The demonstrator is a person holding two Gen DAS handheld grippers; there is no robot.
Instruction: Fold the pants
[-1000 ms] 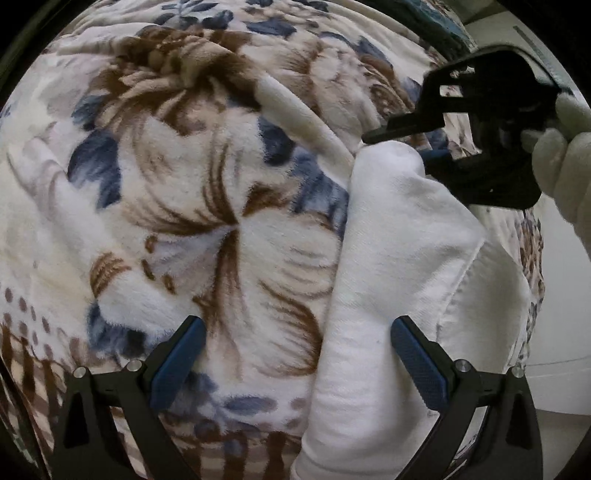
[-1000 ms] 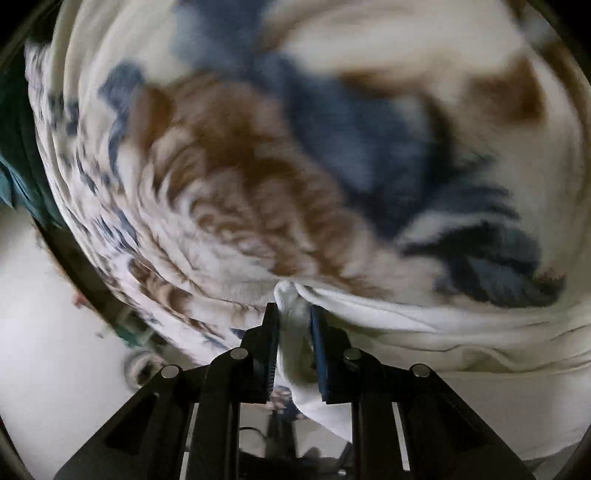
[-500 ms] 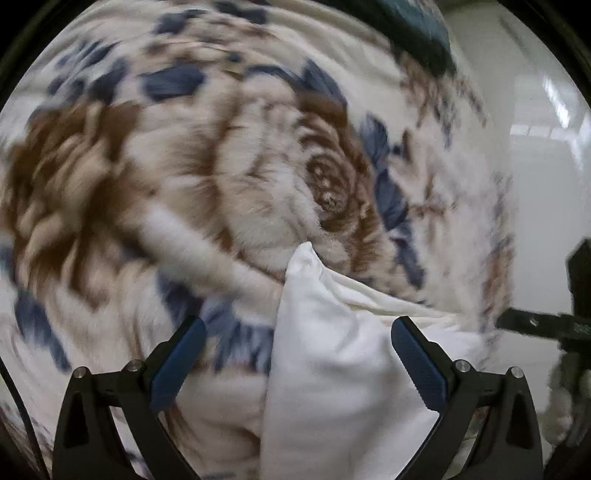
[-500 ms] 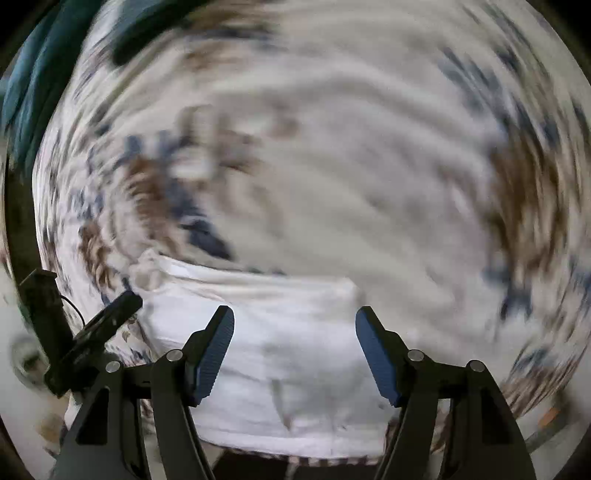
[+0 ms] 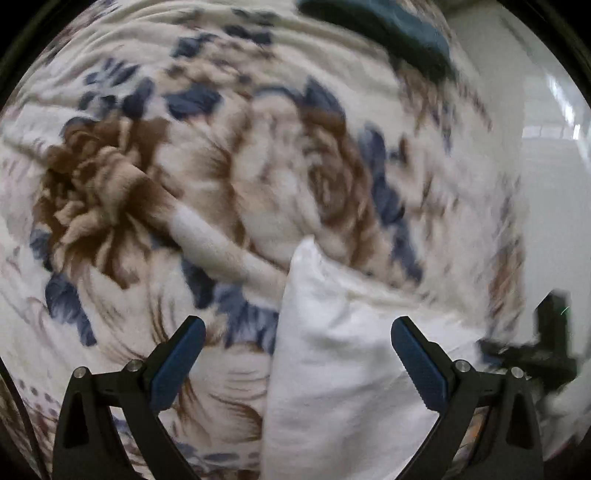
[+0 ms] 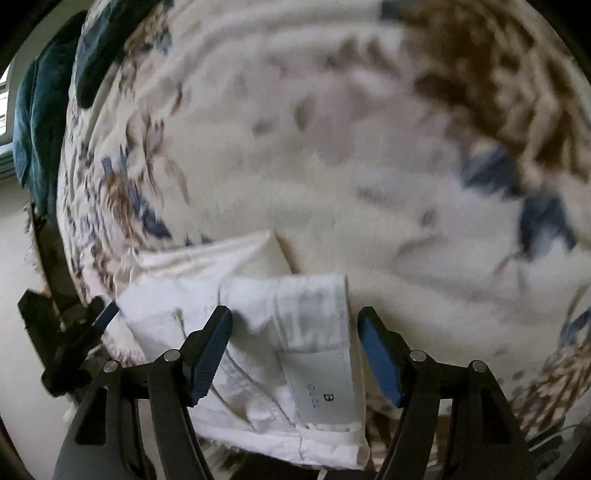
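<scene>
The white pants (image 5: 332, 376) lie folded into a thick bundle on a floral plush blanket (image 5: 177, 192). My left gripper (image 5: 297, 328) hangs open above the bundle's left edge, pads off the cloth. In the right wrist view the pants (image 6: 288, 306) show a pale label (image 6: 321, 384) near the waistband. My right gripper (image 6: 294, 315) hovers over them with its jaws opening; the cloth lies below and between the fingers, and neither pad presses on it. One of the left gripper's fingers (image 6: 109, 314) shows at the pants' left end.
The blanket (image 6: 332, 147) covers a bed. A teal cloth (image 5: 406, 33) lies at its far edge and also shows as the teal cloth (image 6: 37, 110) in the right wrist view. Pale floor (image 5: 554, 221) runs beside the bed, close to the pants.
My right gripper let go of the pants edge it was pinching, opened wide and drew back over the bundle. My left gripper shifted across the bed, so the pants now sit lower in its view.
</scene>
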